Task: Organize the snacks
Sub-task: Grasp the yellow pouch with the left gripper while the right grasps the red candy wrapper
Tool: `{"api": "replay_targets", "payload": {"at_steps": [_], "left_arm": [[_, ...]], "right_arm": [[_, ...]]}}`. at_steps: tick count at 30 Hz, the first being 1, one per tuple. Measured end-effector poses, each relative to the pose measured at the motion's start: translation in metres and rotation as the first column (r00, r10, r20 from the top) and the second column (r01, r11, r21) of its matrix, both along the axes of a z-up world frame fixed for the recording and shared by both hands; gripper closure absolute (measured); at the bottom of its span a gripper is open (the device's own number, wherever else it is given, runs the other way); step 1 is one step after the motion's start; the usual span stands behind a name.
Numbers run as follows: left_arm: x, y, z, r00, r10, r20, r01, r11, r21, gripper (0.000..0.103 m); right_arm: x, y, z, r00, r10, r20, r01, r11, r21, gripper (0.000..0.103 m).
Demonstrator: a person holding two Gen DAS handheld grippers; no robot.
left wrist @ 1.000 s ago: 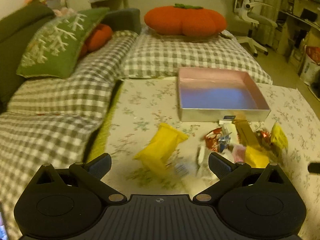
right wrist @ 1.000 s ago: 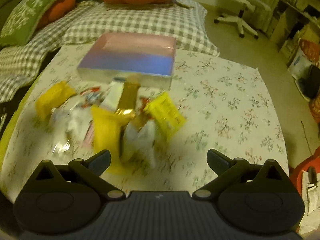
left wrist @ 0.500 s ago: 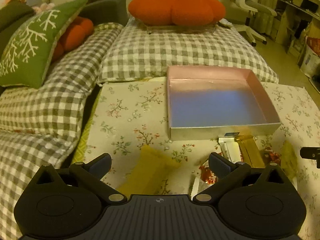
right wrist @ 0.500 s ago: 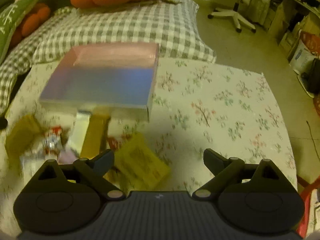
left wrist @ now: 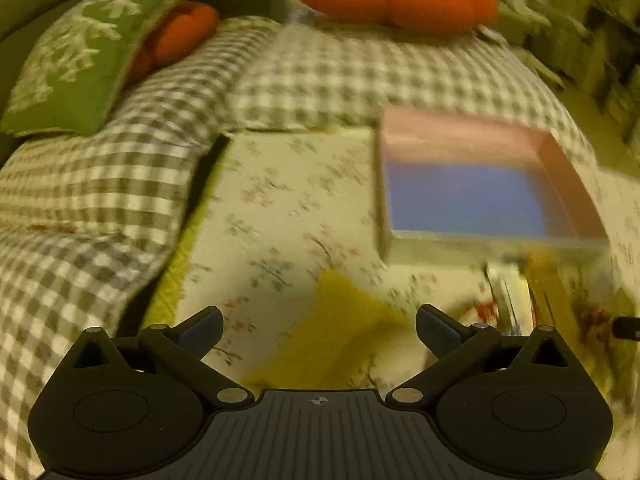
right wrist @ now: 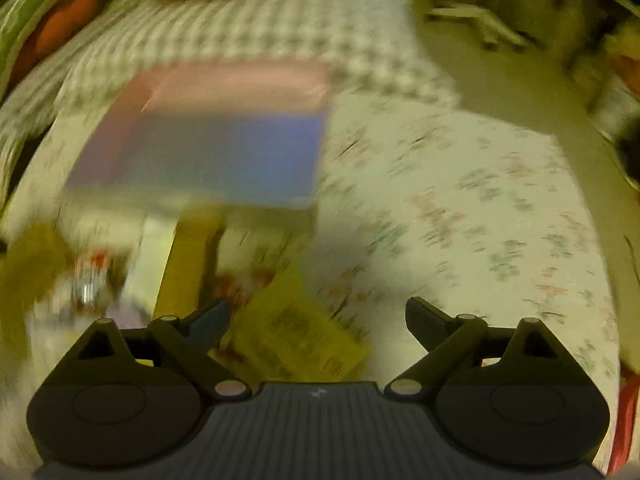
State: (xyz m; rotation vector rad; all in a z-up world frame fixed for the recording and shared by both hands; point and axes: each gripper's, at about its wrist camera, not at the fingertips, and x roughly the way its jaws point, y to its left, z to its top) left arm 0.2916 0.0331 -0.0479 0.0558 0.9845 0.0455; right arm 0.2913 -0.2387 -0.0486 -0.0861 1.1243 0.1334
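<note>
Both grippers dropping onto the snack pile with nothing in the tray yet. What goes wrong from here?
1. The right gripper has its jaws closing above a yellow packet that overlaps other wrappers; it may grab two.
2. The left gripper hovers open over another yellow packet; flat, it may slip.
3. The tray sits close behind.

Shallow square box [left wrist: 472, 200], pink walls, blue floor, nothing seen inside; set flat on the floral cloth, ahead of the left tongs [left wrist: 318, 326] and to their right, ahead-left of the right tongs [right wrist: 316, 316]. Yellow packet [left wrist: 332, 336] lies flat between the open left fingers, no contact seen. Second yellow packet [right wrist: 296, 328], printed face up, lies between the closing right fingers, nearer the left one, untouched. Remaining snacks [right wrist: 120, 276], blurred, are heaped against the box's near wall: a gold bar-shaped pack [right wrist: 186, 264], white and red wrappers.
</note>
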Motion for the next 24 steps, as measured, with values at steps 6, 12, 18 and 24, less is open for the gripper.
{"api": "replay_targets", "payload": {"at_steps": [6, 12, 18, 24], "left_arm": [[0.004, -0.018, -0.031, 0.991, -0.113, -0.069, 0.117, 0.992, 0.051, 0.0], [0.018, -0.02, -0.063, 0.989, -0.077, -0.128, 0.094, 0.987, 0.128, 0.001], [0.017, -0.017, -0.061, 0.99, -0.101, -0.094, 0.107, 0.993, 0.058, 0.05], [0.013, -0.024, -0.054, 0.991, -0.106, -0.082, 0.114, 0.989, 0.092, 0.064]], "right_arm": [[-0.008, 0.011, -0.008, 0.995, 0.098, 0.029, -0.096, 0.993, -0.075, 0.019], [-0.006, 0.013, -0.019, 0.996, 0.089, 0.014, -0.088, 0.996, -0.02, 0.043], [-0.005, 0.018, -0.016, 0.996, 0.095, 0.005, -0.094, 0.995, -0.031, 0.073], [-0.004, 0.006, 0.003, 0.997, 0.058, 0.048, -0.058, 0.998, 0.009, 0.073]]}}
